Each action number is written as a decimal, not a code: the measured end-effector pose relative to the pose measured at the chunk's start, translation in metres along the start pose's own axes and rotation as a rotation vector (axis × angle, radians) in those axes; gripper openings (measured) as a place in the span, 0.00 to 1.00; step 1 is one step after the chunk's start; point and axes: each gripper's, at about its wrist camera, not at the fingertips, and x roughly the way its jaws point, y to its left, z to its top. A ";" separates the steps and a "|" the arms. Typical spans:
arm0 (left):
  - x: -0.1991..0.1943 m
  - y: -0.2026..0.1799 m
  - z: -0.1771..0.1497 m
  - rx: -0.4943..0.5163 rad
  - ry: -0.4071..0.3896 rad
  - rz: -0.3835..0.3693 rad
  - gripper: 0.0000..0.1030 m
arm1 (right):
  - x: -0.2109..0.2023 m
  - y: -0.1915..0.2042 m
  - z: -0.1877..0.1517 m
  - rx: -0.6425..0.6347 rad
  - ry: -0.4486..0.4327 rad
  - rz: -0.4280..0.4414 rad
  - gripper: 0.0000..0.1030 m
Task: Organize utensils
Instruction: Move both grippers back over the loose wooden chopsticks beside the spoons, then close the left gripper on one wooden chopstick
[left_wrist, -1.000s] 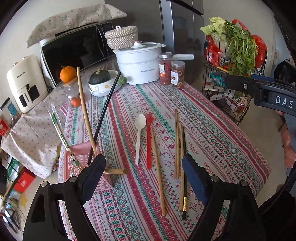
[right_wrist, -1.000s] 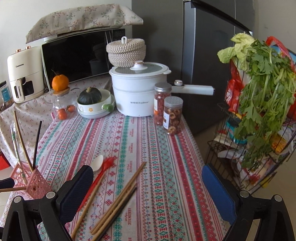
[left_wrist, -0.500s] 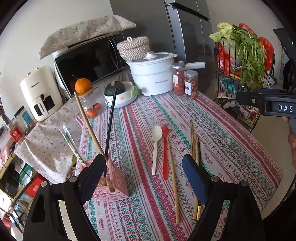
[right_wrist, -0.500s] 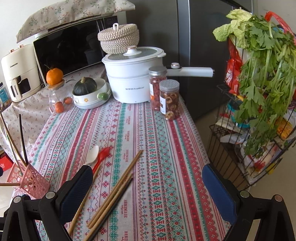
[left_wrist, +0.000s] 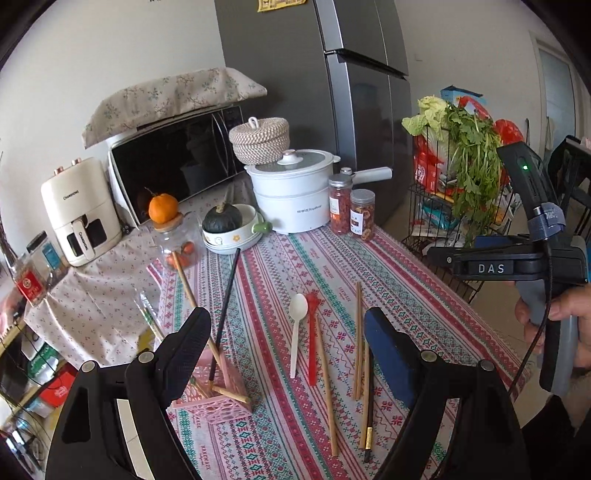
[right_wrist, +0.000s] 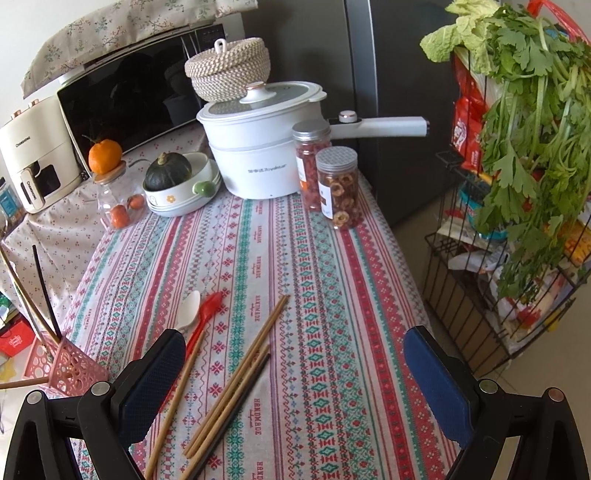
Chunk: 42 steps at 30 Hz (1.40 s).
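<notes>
Fingers of the left gripper (left_wrist: 286, 347) and right gripper (right_wrist: 293, 384) stand wide apart, holding nothing. Chopsticks (right_wrist: 236, 380) and spoons (left_wrist: 297, 328) lie loose mid-table; the pink holder (left_wrist: 218, 402) sits near left. Advise closing squarely across one chopstick's middle before lifting.

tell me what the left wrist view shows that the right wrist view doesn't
Only the left wrist view shows the right hand-held gripper from the side, the hand holding it, and the fridge's upper door seam.

Only the right wrist view shows the lower shelves of the wire rack and the floor beside the table.

Both show the pink basket holding chopsticks, the white spoon, the red spoon, loose chopsticks, the white pot and the microwave.
</notes>
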 end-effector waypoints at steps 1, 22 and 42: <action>0.006 -0.007 0.001 0.002 0.033 -0.037 0.84 | 0.003 -0.003 0.001 0.012 0.017 0.003 0.95; 0.261 -0.018 -0.024 -0.246 0.596 -0.079 0.09 | 0.059 -0.044 -0.007 0.098 0.289 0.028 0.95; 0.246 -0.010 -0.030 -0.192 0.570 -0.087 0.05 | 0.092 -0.028 -0.009 0.042 0.351 -0.013 0.95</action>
